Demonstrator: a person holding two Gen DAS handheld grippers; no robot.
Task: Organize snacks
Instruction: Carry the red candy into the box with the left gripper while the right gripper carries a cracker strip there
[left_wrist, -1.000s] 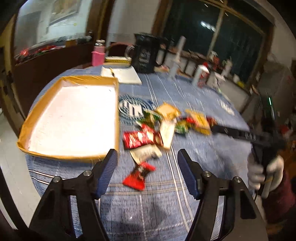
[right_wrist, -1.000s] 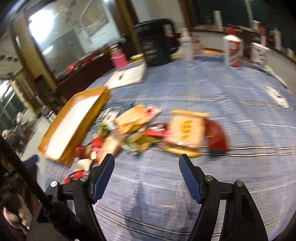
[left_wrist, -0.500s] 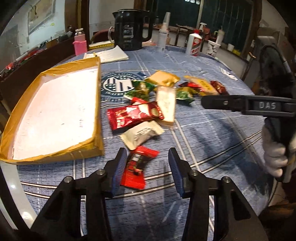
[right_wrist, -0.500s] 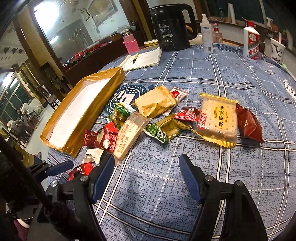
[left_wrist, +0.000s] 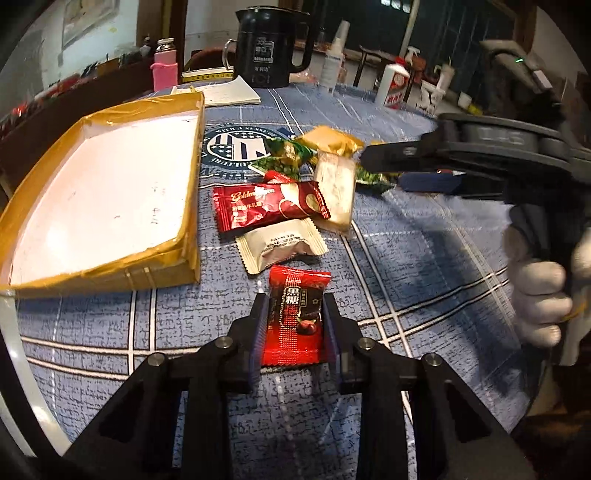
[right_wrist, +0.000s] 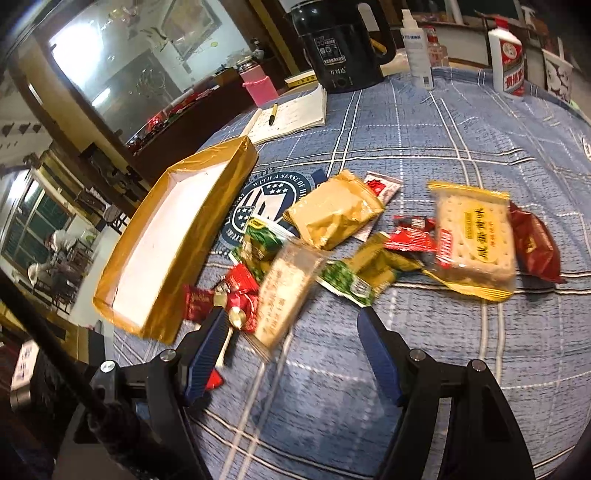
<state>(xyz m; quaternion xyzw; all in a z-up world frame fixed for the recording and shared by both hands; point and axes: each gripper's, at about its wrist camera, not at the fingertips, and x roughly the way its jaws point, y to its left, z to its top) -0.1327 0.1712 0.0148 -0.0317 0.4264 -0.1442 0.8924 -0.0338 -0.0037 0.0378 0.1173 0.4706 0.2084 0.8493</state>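
Closing in from both sides, the left gripper (left_wrist: 294, 325) has just pinched its jaws onto the small red candy packet (left_wrist: 295, 314), where a moment ago they stood wide with the packet lying loose between them. That looks like the first pick of the sorting: the packet is gripped but rests on the blue checked tablecloth (left_wrist: 424, 266), near the corner of the yellow-edged tray (left_wrist: 192, 206), which is bare and white inside. The packet is glossy red with a dark panel and a cherry picture, flat and crinkly at its sealed ends, likely light and slippery. The right gripper (right_wrist: 291, 328) hovers with its jaws apart over the long pale cracker bar (right_wrist: 284, 291), touching nothing I can see. Other snacks lie scattered beside it, among them a square biscuit pack (right_wrist: 474, 236).
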